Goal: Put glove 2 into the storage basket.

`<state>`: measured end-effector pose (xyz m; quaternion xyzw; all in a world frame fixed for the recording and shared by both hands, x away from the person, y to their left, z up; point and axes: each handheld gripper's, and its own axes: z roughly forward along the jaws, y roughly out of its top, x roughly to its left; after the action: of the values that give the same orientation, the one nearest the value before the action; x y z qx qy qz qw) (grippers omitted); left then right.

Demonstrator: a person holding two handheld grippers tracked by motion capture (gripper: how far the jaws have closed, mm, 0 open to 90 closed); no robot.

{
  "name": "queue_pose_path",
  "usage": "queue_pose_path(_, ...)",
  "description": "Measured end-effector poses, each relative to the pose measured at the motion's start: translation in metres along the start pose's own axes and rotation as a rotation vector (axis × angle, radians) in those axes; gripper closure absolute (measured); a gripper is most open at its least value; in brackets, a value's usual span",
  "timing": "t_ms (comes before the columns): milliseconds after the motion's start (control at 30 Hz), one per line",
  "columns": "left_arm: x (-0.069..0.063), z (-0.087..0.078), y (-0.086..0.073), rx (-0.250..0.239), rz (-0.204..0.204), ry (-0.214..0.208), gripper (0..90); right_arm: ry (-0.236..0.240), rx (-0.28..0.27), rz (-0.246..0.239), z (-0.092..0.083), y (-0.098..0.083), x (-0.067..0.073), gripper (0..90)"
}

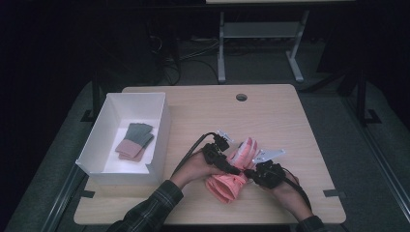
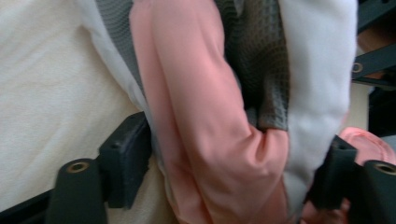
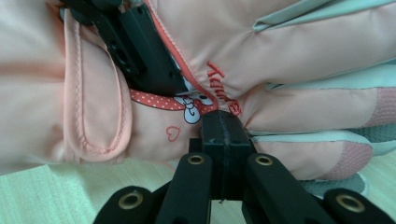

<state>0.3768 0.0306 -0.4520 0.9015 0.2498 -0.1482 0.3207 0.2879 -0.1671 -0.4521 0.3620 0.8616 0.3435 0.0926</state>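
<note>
A pink glove [image 1: 226,186] with grey and white fingers lies on the wooden table [image 1: 275,116] near its front edge. My left gripper [image 1: 234,169] comes in from the left and is shut on it. In the left gripper view the glove's fingers [image 2: 210,116] fill the space between the pads of this gripper [image 2: 229,163], and both pads press the fabric. My right gripper [image 1: 249,173] meets the glove from the right. Its jaws [image 3: 223,133] are shut, pinching a pucker of the glove [image 3: 289,46] by the red lettering. One finger of the left gripper [image 3: 140,51] lies across the cuff.
A white open box [image 1: 111,111] stands at the table's left and holds folded grey and pink items [image 1: 135,140]. A round cable hole [image 1: 241,97] sits near the far edge. Beyond the table are a desk frame [image 1: 221,48] and floor cables.
</note>
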Motion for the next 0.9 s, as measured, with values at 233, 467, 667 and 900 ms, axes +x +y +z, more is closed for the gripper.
queue_pose_path(233, 0.006, 0.003, -0.002, 0.001, -0.026, -0.057, 29.4, 0.001, 0.003, -0.002, 0.001, 0.001, 0.000, 90.0)
queue_pose_path(467, 0.008, 0.004, -0.003, -0.002, -0.037, -0.096, 41.0, 0.002, 0.001, -0.001, 0.003, 0.001, 0.000, 90.0)
queue_pose_path(667, 0.007, 0.000, -0.003, -0.002, -0.018, -0.085, 58.2, 0.007, -0.002, -0.004, 0.003, 0.002, -0.001, 90.0)
queue_pose_path(900, 0.008, -0.005, -0.004, -0.034, -0.040, -0.104, 63.3, 0.075, -0.047, 0.033, -0.012, -0.002, -0.008, 71.3)
